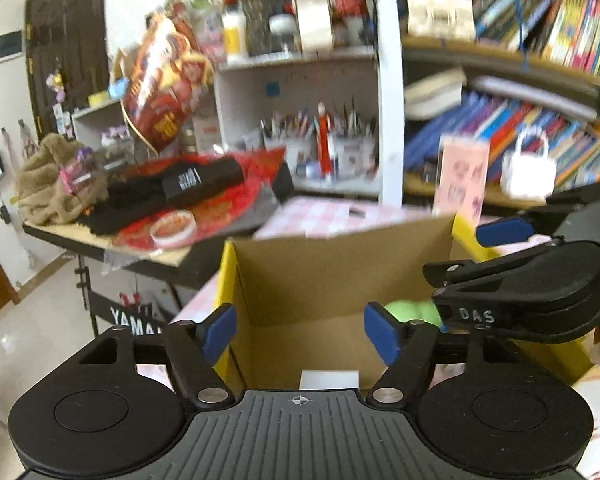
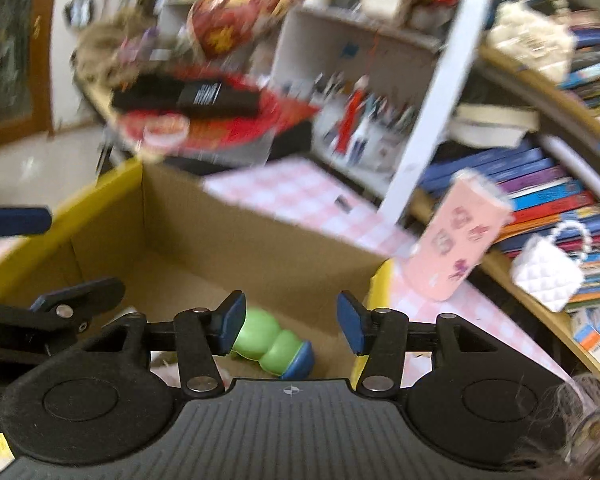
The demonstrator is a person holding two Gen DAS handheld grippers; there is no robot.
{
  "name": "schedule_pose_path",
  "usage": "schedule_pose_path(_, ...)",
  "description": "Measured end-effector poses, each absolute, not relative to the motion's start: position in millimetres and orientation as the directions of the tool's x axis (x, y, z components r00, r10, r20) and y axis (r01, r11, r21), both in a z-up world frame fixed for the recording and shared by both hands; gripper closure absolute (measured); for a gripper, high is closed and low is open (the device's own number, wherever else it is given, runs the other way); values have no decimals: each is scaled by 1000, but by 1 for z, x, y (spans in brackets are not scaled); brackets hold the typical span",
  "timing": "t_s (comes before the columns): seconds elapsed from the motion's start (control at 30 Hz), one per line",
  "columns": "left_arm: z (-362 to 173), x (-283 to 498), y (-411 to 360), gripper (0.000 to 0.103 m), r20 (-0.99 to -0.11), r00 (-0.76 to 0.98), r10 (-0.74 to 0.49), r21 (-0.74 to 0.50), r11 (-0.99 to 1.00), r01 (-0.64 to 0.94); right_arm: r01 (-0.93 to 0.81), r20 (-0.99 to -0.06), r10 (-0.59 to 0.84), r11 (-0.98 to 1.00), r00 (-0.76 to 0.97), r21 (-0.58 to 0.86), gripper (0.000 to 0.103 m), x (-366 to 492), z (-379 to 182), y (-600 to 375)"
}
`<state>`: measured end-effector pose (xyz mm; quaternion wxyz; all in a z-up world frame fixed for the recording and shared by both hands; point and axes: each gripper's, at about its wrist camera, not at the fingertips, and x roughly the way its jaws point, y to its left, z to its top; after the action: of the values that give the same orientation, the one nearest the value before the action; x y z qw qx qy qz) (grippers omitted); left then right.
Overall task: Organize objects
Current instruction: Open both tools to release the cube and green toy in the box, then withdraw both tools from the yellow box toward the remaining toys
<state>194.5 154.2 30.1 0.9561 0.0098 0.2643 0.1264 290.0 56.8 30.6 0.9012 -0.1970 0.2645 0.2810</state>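
Right gripper [image 2: 291,323], parted and empty, is held just above the green-and-blue toy [image 2: 274,346] lying lengthwise toward lower right on the cardboard box [image 2: 260,248] floor; left gripper [image 1: 300,334], likewise parted, is farther.

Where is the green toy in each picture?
Left wrist: the green toy peeks out low in the box, right of middle, partly hidden behind the right gripper.
Right wrist: it lies on the box floor, bottom middle, beside the gripper's left finger.
Shared landmark: the pink case by the books.
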Motion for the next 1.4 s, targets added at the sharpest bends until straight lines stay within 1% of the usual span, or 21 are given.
schedule_pose_path(0.07,37,184,155,21,-473,847,243,65,968,-242,-578,-540,411,796,734,-181,48,278,41,47)
schedule_pose_path(0.2,48,157,155,15,-423,874,238,37,969,-245,-503,-466,395,855,792,-131,44,250,57,27)
schedule_pose_path(0.27,49,143,155,10,-407,882,236,27,969,-247,-463,-446,376,881,812,-100,41,235,60,15)
schedule_pose_path(0.37,48,121,154,9,-401,886,232,7,968,-250,-405,-437,338,912,833,-67,41,211,58,2)
schedule_pose_path(0.5,41,90,155,9,-428,877,218,-26,967,-253,-342,-459,268,936,847,-86,41,174,45,-7)
schedule_pose_path(0.6,32,69,153,9,-461,863,208,-31,968,-250,-314,-492,239,947,837,-73,40,147,35,-11)
schedule_pose_path(0.67,26,56,151,9,-478,854,204,-29,968,-247,-298,-514,226,953,828,-61,36,130,28,-12)
schedule_pose_path(0.73,20,43,149,9,-493,845,207,-30,967,-254,-286,-536,216,957,816,-51,34,112,20,-13)
schedule_pose_path(0.83,12,22,147,4,-504,838,210,-46,962,-269,-263,-560,192,964,806,-47,34,84,7,-16)
schedule_pose_path(1.0,1,-1,143,4,-538,823,181,-69,964,-257,-235,-598,157,971,786,-54,34,50,-10,-22)
schedule_pose_path(1.07,-3,-8,141,4,-545,821,172,-63,968,-245,-245,-600,160,968,784,-61,32,40,-13,-25)
schedule_pose_path(1.23,-7,-19,134,4,-554,820,145,-52,977,-208,-229,-608,138,970,782,-75,32,17,-21,-30)
schedule_pose_path(1.4,-12,-22,120,4,-568,819,76,-57,990,-132,-174,-602,91,981,794,-81,31,1,-22,-44)
